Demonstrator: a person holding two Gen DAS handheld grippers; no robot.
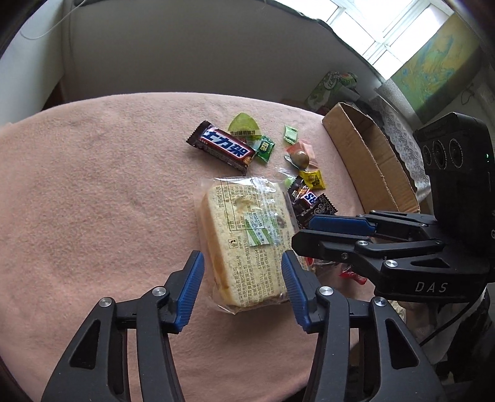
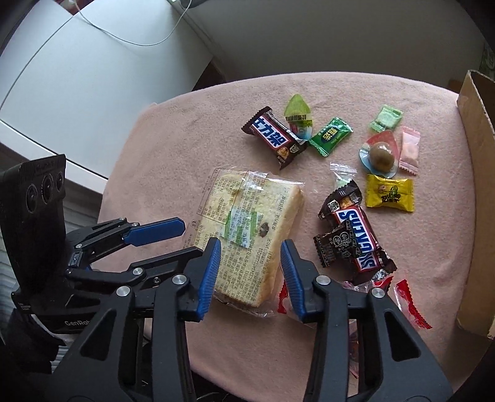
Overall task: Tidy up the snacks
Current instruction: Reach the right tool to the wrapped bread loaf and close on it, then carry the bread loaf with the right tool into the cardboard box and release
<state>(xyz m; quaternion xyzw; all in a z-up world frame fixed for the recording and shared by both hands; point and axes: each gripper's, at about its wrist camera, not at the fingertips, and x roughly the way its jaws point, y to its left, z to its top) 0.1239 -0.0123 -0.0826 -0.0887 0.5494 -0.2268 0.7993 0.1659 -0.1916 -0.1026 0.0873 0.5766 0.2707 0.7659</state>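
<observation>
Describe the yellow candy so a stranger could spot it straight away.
Start at the cardboard box on the pink cloth's right side. Just left of it, below the brown egg-like snack, lies the yellow candy. It is the only bright yellow wrapper, printed with a small green figure.

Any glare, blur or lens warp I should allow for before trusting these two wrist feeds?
Left wrist view: the window is blown out white, and fisheye bends the pink cloth's edge; the bread packet stays sharp, its print visible. Right wrist view: even, soft light, only faint sheen on the bread packet, dark vignette in the corners, and the cardboard box curves at the frame edge.
</observation>
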